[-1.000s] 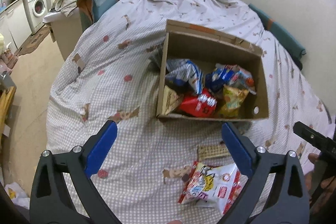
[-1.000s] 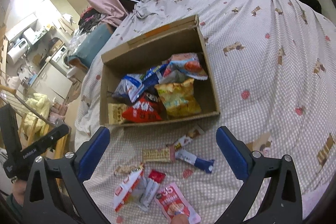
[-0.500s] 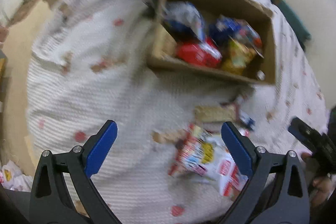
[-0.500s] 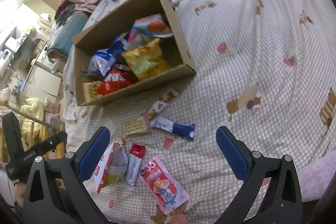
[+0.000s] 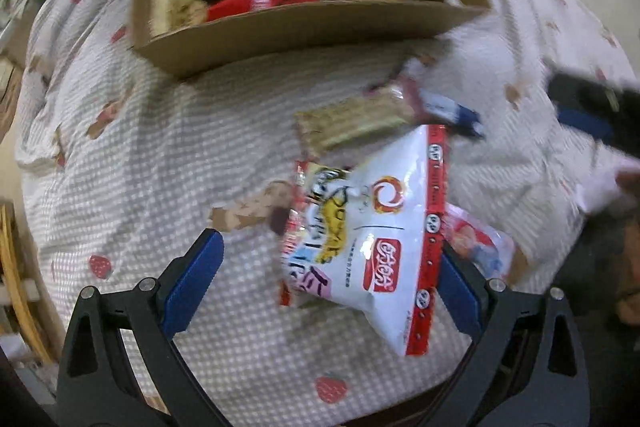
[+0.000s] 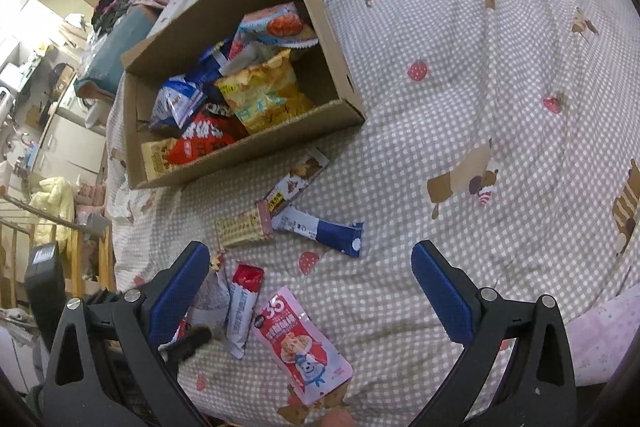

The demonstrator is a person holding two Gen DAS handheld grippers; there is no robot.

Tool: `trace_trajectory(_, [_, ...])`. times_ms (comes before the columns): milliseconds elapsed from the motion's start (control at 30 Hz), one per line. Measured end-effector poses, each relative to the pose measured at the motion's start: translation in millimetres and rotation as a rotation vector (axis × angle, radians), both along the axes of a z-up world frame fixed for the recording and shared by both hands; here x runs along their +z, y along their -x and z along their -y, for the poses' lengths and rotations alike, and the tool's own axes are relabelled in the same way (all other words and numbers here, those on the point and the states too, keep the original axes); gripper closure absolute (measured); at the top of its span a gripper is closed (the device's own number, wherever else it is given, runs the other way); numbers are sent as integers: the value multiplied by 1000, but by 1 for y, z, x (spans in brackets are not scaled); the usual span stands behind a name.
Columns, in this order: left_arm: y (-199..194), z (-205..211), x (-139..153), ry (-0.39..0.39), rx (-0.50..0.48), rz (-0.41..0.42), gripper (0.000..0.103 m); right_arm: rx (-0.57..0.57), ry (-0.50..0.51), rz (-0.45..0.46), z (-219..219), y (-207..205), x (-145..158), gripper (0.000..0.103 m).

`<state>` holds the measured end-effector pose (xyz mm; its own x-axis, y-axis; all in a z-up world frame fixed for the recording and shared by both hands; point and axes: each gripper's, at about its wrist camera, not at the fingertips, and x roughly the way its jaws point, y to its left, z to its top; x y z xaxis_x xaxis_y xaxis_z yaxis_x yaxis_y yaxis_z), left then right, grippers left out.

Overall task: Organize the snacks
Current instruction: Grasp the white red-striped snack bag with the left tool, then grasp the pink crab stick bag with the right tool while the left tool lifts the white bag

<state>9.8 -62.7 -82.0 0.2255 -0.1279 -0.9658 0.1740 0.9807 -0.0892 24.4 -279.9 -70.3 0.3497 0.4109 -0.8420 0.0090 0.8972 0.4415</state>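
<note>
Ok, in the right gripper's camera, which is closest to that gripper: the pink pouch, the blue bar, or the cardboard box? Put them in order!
1. Pink pouch, on the bedspread just ahead of the right gripper, left of centre.
2. Blue bar, farther up, mid-bed.
3. Cardboard box, farthest, upper left.

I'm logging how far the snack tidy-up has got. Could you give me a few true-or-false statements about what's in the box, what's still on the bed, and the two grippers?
1. The brown cardboard box already holds snack bags. True.
2. The pink pouch with a cartoon figure lies inside the box. False: it lies on the checked bedspread.
3. The left gripper grips the white-and-red snack bag. False: its fingers stand open around it.
4. The right gripper is open and empty. True.
5. The blue-and-white bar wrapper lies outside the box. True.
</note>
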Motion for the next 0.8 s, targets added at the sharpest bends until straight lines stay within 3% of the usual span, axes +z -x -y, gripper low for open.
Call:
trace_trajectory(67, [-5, -9, 1, 16, 39, 11, 7, 59, 28, -44, -9, 0, -9, 0])
trace_trajectory(133, [-6, -15, 3, 22, 56, 20, 15, 129, 125, -92, -23, 1, -21, 0])
trace_trajectory(200, [-7, -18, 1, 33, 63, 7, 31, 220, 200, -154, -40, 5, -38, 0])
trace_trajectory(267, [-8, -21, -4, 55, 72, -24, 42, 325, 209, -198, -58, 12, -51, 0])
trace_trajectory(400, [-7, -20, -13, 19, 59, -46, 47, 476, 274, -194, -91, 27, -61, 1])
trace_trajectory(467, [-8, -13, -21, 28, 56, -63, 51, 537, 305, -196, -104, 33, -66, 9])
trace_trajectory(567, [-8, -11, -17, 30, 53, -49, 60, 576, 349, -221, -114, 37, -77, 23])
trace_trajectory(667, [-9, -15, -3, 21, 53, -28, 71, 592, 371, -231, -120, 37, -84, 24])
trace_trajectory(800, [-10, -19, 6, 0, 74, 2, 73, 595, 387, -230, -122, 39, -90, 33])
